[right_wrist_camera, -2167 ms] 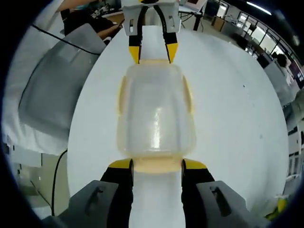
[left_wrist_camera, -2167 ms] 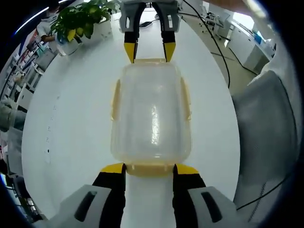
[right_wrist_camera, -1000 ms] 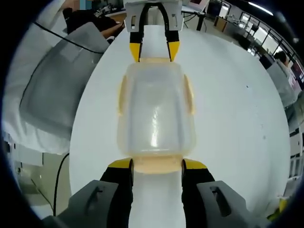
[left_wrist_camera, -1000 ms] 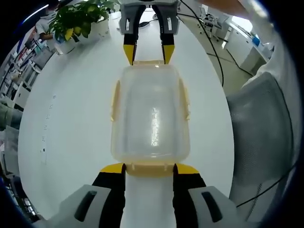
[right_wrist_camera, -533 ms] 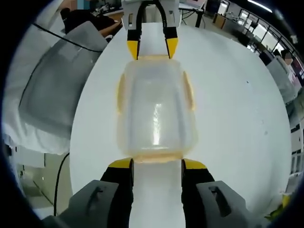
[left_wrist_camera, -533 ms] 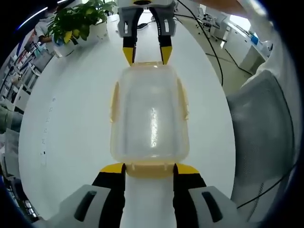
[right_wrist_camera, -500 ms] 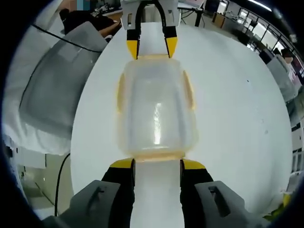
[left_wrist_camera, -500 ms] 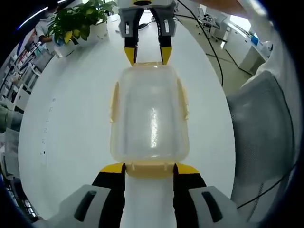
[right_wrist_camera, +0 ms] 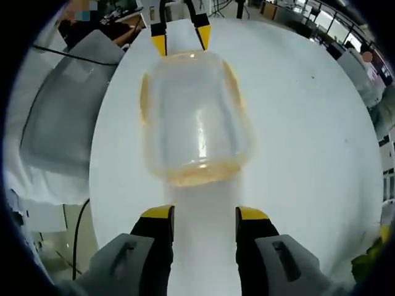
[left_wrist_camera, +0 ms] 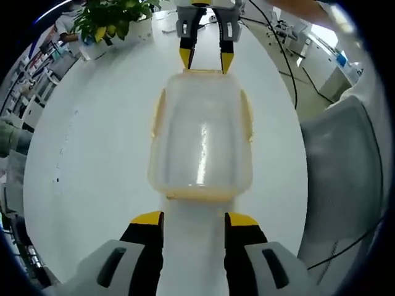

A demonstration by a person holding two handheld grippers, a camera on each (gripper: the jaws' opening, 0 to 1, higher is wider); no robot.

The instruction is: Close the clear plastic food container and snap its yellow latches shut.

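Note:
The clear plastic container [left_wrist_camera: 200, 135] lies lengthwise on the white table [left_wrist_camera: 92, 160] with its lid on. Yellow latches run along its long sides [left_wrist_camera: 159, 114], and a yellow strip edges its near end [left_wrist_camera: 200, 194]. My left gripper [left_wrist_camera: 194, 219] is open, its yellow-tipped jaws a short way back from that end, touching nothing. The right gripper [left_wrist_camera: 205, 58] stands at the far end. In the right gripper view the container [right_wrist_camera: 194, 117] sits up and left of centre. My right gripper [right_wrist_camera: 205, 214] is open, with bare table between it and the container. The left gripper [right_wrist_camera: 179, 34] shows beyond.
A potted plant [left_wrist_camera: 114, 18] stands at the table's far left edge. A grey chair [left_wrist_camera: 342, 172] sits off the right side, with cables [left_wrist_camera: 278, 55] trailing over the table edge. The same chair [right_wrist_camera: 62, 117] appears left in the right gripper view.
Both grippers have drawn back from the container's ends, which their jaws straddled before. A strip of bare table now shows between each gripper and the container. The container stayed put.

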